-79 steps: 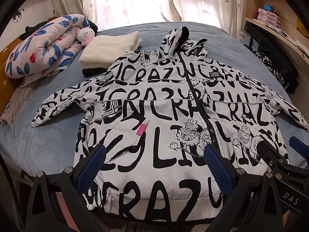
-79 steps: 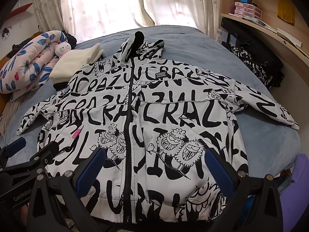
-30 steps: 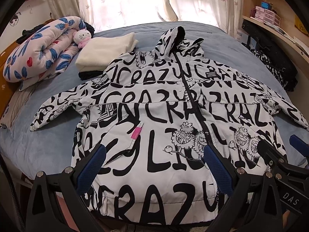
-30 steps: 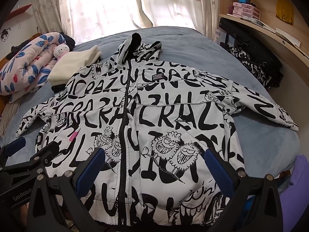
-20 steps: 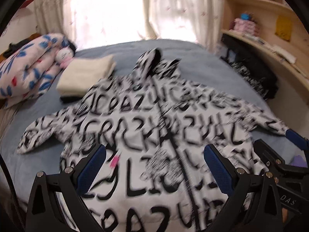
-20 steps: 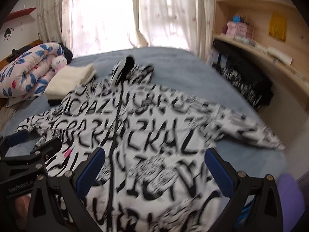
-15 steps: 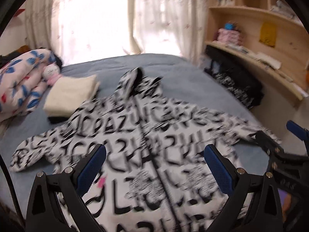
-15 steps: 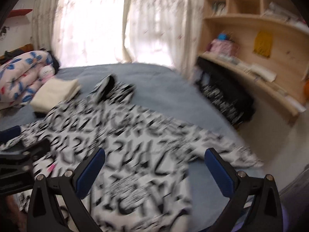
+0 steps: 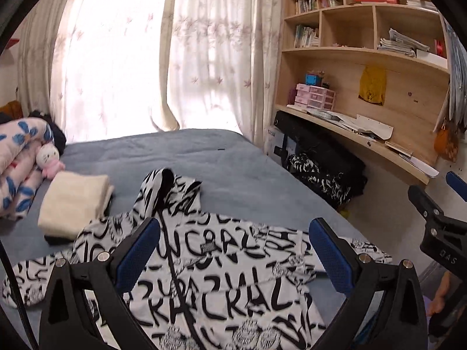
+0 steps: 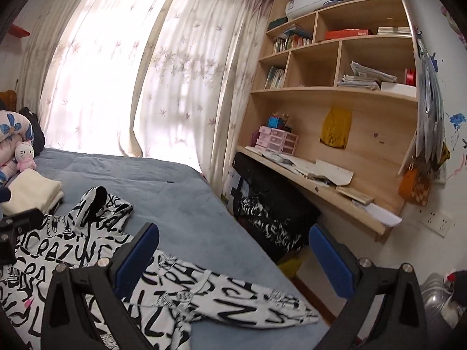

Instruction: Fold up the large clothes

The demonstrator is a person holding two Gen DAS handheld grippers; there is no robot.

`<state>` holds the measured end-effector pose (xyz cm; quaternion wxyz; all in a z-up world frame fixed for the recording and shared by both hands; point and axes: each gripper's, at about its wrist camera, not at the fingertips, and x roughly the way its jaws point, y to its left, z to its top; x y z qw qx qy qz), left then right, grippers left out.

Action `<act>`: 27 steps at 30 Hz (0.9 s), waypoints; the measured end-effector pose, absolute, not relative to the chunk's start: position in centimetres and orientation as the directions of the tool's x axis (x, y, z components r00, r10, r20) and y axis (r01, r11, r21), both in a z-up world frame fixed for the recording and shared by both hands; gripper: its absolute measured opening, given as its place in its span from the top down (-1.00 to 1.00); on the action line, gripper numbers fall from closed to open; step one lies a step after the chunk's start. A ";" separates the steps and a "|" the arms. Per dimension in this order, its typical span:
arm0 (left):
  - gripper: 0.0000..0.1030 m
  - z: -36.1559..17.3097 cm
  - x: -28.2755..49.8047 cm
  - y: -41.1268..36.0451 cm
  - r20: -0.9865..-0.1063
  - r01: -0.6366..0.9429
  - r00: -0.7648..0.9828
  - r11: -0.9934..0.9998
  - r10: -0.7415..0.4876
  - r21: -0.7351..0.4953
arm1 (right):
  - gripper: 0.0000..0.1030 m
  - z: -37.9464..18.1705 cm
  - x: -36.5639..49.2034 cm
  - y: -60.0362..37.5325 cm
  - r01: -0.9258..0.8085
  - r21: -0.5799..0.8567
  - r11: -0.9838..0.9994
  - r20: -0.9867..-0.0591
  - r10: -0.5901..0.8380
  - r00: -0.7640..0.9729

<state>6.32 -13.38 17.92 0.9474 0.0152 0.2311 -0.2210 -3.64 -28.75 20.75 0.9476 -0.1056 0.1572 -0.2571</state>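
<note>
The jacket (image 9: pixel 210 265) is a big hooded zip-up, white with chunky black lettering and little cartoon faces all over, lying flat and face-up on the bed (image 9: pixel 233 169) with the zip closed, sleeves spread out to the sides and the hood pointing toward the window. Fabric looks smooth and a bit puffy, slightly blurred in the left view. In the right view its right sleeve (image 10: pixel 233 303) reaches almost to the bed edge. The bed cover is a soft, matte grey-blue, a little rumpled. Left gripper (image 9: pixel 233 250) hangs over the jacket's chest, blue ribbed pads (image 9: pixel 137 250) wide apart, nothing between them. Right gripper (image 10: pixel 233 250) is just as wide apart and empty, off over the sleeve and bed edge. Beside the hood there's a folded cream stack (image 9: pixel 73 204), looks fleecy, sitting on something dark. Past that, a rolled quilt (image 9: pixel 20 151) with blue flowers and a small white-and-pink plush (image 9: pixel 48 159) leaning on it. Sheer curtains (image 10: pixel 131 73) with a faint leaf print glow with daylight. On the right side, light wood shelves (image 10: pixel 335 87) with books, papers, pink mini drawers (image 10: pixel 277 141), and a black bag (image 10: pixel 271 207) tucked under the desk ledge.
</note>
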 end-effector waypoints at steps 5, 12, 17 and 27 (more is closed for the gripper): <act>-0.97 18.6 9.1 -17.1 -0.492 0.466 0.738 0.876 -0.461 -0.123 | -1.00 21.5 -2.4 -34.1 0.396 -0.178 0.901 -0.348 -0.434 0.831; -0.97 12.6 14.4 -23.8 -0.655 0.442 0.611 0.878 -0.445 -0.185 | -1.00 17.6 -0.3 -43.5 0.428 -0.010 0.904 -0.547 -0.363 0.755; -0.97 5.5 17.7 -27.7 -0.754 0.413 0.494 0.880 -0.432 -0.233 | -1.00 10.9 0.5 -51.2 0.499 0.131 0.857 -0.717 -0.266 0.645; -0.97 -5.5 19.6 -33.5 -0.846 0.457 0.414 0.880 -0.337 -0.127 | -0.75 -2.5 -2.4 -64.0 0.744 0.387 0.545 -0.883 -0.013 0.469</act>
